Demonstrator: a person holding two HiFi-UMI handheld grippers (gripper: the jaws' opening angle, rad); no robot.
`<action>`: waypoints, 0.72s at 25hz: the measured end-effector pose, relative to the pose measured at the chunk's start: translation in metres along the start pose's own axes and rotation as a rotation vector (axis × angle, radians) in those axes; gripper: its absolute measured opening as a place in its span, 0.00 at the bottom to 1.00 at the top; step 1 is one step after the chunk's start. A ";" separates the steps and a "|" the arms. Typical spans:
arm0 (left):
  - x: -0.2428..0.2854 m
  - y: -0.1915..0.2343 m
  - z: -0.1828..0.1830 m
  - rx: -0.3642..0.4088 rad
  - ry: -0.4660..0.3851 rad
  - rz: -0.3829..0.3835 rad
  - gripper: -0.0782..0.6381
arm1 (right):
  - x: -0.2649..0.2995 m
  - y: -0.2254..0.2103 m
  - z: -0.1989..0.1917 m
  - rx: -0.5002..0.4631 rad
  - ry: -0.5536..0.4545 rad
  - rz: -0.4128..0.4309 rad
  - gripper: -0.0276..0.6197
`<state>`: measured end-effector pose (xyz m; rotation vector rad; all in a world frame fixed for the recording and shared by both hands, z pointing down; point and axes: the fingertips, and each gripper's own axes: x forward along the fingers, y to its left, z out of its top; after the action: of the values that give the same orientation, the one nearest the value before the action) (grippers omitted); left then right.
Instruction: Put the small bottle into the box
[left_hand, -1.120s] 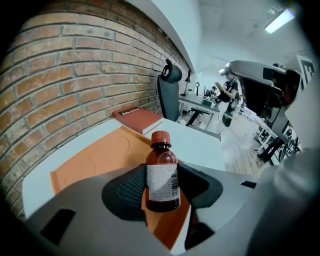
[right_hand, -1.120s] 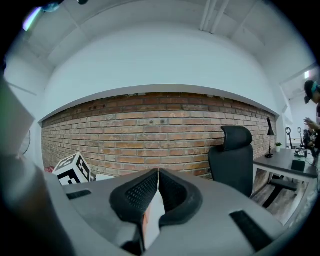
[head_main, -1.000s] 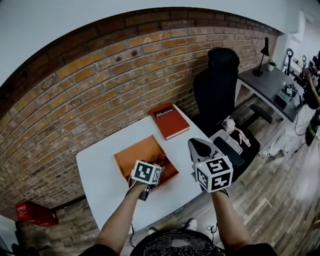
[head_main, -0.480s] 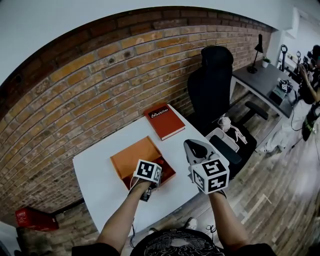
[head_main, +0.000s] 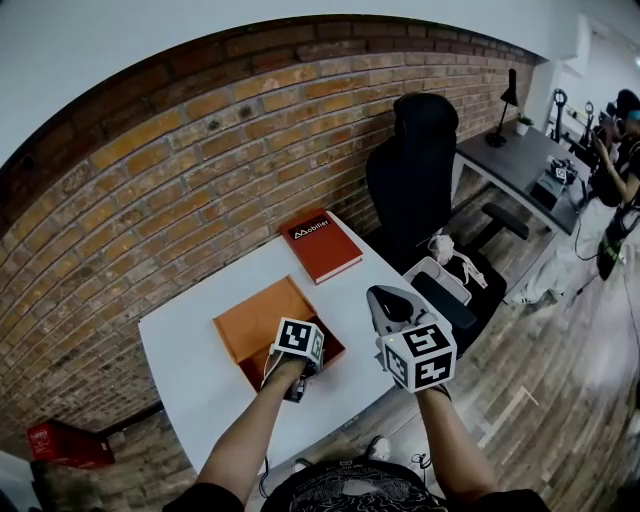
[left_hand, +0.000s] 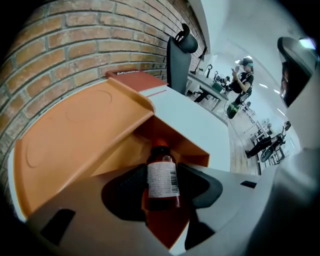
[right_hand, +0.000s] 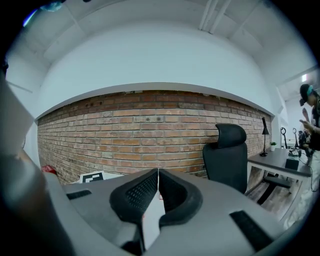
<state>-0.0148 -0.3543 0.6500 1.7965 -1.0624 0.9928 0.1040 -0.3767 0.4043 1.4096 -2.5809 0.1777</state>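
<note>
A small bottle (left_hand: 162, 180) of red-brown liquid with a white label and orange cap is clamped by its sides between my left gripper's (left_hand: 163, 184) dark pads. It points cap-first into the open orange box (left_hand: 186, 146), above the box's floor, with the lid flap (left_hand: 75, 135) spread to the left. In the head view the left gripper (head_main: 297, 352) hovers over the near right corner of the box (head_main: 250, 322) and hides the bottle. My right gripper (head_main: 392, 303) is held off the table's near right edge. Its jaws (right_hand: 158, 186) meet with nothing between them.
The box rests on a white table (head_main: 185, 375) against a brick wall. A red book (head_main: 321, 245) lies at the table's far right corner. A black office chair (head_main: 415, 175) stands to the right, with a grey desk (head_main: 520, 165) and a person (head_main: 618, 150) beyond.
The head view has drifted, so the table sits a little further left and lower. Both grippers keep nearly the same places, and the left one still holds the bottle over the box.
</note>
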 end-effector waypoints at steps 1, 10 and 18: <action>0.001 0.000 0.000 -0.002 0.004 0.000 0.41 | 0.000 -0.001 0.000 0.000 0.001 -0.002 0.08; 0.004 -0.002 -0.001 0.005 0.018 -0.004 0.42 | -0.002 -0.002 -0.004 0.002 0.009 -0.005 0.08; 0.007 -0.005 -0.006 0.008 0.038 -0.025 0.42 | -0.005 -0.006 -0.005 0.006 0.006 -0.014 0.08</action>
<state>-0.0096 -0.3494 0.6568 1.7862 -1.0122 1.0137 0.1119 -0.3747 0.4082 1.4263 -2.5671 0.1882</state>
